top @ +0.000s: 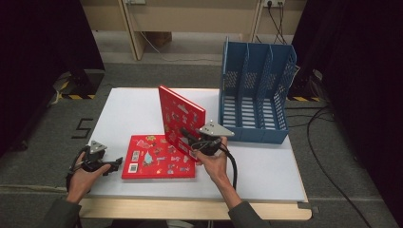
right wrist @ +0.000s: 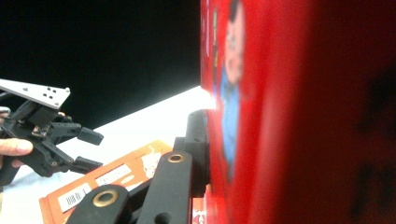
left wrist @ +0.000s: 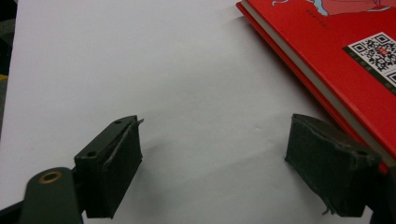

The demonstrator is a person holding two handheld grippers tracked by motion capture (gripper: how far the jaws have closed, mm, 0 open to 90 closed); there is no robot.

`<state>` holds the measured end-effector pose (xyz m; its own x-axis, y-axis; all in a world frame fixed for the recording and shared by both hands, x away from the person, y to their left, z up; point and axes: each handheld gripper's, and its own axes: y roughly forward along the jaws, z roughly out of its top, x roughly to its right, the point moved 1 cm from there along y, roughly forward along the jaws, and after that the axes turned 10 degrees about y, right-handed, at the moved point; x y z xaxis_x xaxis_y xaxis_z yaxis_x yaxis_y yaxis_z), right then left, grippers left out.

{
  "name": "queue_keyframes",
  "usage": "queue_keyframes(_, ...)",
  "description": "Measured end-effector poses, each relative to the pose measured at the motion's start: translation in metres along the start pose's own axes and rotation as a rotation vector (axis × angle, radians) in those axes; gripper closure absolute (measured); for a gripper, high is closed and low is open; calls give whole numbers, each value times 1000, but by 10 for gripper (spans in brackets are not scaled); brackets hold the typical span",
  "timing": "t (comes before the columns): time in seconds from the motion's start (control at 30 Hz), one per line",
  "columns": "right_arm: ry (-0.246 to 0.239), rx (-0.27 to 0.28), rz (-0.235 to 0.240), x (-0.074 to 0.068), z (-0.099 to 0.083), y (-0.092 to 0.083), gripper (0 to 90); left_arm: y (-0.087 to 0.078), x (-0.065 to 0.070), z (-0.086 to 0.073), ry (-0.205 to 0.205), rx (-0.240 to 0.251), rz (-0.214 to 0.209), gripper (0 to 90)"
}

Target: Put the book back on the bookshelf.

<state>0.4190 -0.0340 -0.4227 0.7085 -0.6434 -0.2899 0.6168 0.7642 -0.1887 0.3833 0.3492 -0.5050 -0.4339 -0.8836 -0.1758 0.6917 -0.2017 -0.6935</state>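
Right gripper [top: 190, 137]: clenched on the lower near edge of the upright red book [top: 183, 121]; in the right gripper view one black jaw presses flat against the cover
Upright red book: standing on edge on the white bench [top: 266, 166], tilted a little, its lower edge over the far right corner of the flat red book [top: 159, 159]; the blue file rack [top: 254, 92] stands just beyond it to the right
Left gripper [top: 114, 166]: released, jaws apart with bare bench between them, just left of the flat red book and holding nothing
Slip risk: the grasp sits low and near one corner, so I judge the tall cover could pivot in the pads and swing down once lifted
Snag risk: the rack's slots are narrow with thin dividers; a tilted book could catch a divider and push the rack back, since nothing braces it
Collision risk: the lower corner may drag across the flat red book and shift it toward the left gripper
Blind spot: the red cover fills much of the right gripper view, so the far jaw's contact cannot be told
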Motion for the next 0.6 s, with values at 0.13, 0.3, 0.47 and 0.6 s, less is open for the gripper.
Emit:
queue_keyframes(0.13, 9, 0, -4, 1, 2, -3, 789, 0, 0, 0, 2, -1, -1, 169)
queue_keyframes(0.3, -6, 4, -27, 4, 6, -6, 790, 0, 0, 0, 3, 0, -1, 168)
queue_keyframes(0.47, 3, 15, -44, 7, 9, -11, 791, 0, 0, 0, 4, 1, -1, 169)
queue_keyframes(0.6, 1, 28, -47, 7, 12, -15, 791, 0, 0, 0, 4, 1, -1, 169)
